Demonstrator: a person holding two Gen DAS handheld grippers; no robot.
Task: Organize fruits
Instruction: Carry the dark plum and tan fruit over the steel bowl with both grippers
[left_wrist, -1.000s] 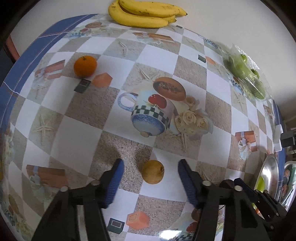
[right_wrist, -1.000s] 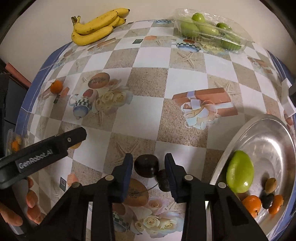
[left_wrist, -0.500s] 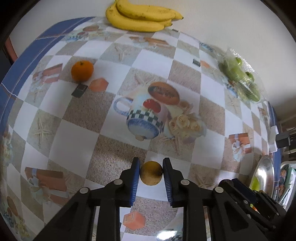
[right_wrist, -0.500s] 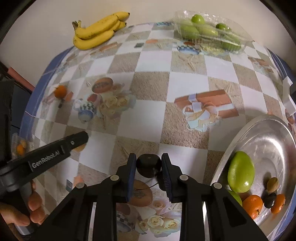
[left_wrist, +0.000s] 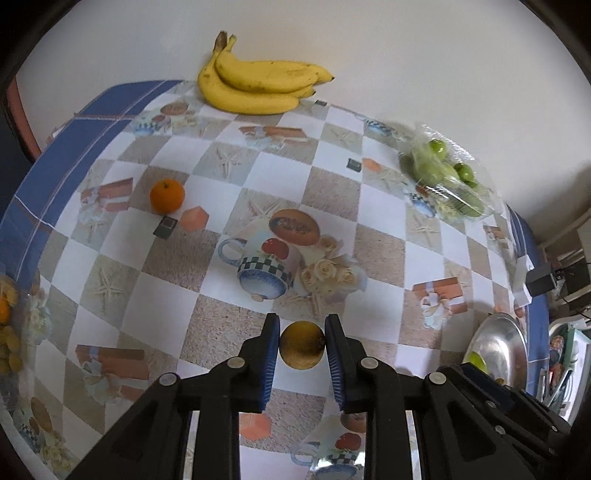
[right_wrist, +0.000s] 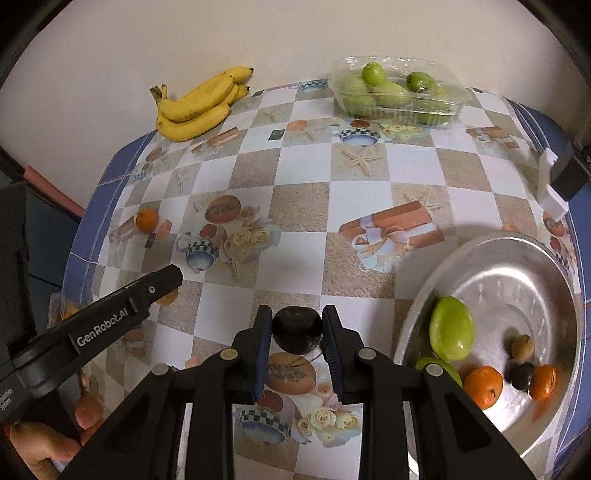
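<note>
Checkered oilcloth printed with teapots, roses and starfish covers the desk, which runs up to a plain pale wall at the top of both views. Both claws have a fruit each: the left claw has just clamped its blue pads on a small round golden-brown fruit, low in the middle of the left view, and the right claw is pinched on a dark, nearly black round fruit, low in the middle of the right view. Judging by the metal bowl at the lower right of the right view, the sorting is partly done: it already holds a big green fruit, two small oranges, a brown one and a dark one. Left out on the cloth are a lone orange at the left of the left view, a bunch of bananas by the wall at top centre, and a clear plastic tray of green fruit at the top right of the right view. The golden fruit looks matte and slightly rough-skinned, the dark one smooth and glossy with a dimple on top. A person's hand grips the left tool at the lower left corner of the right view.
</note>
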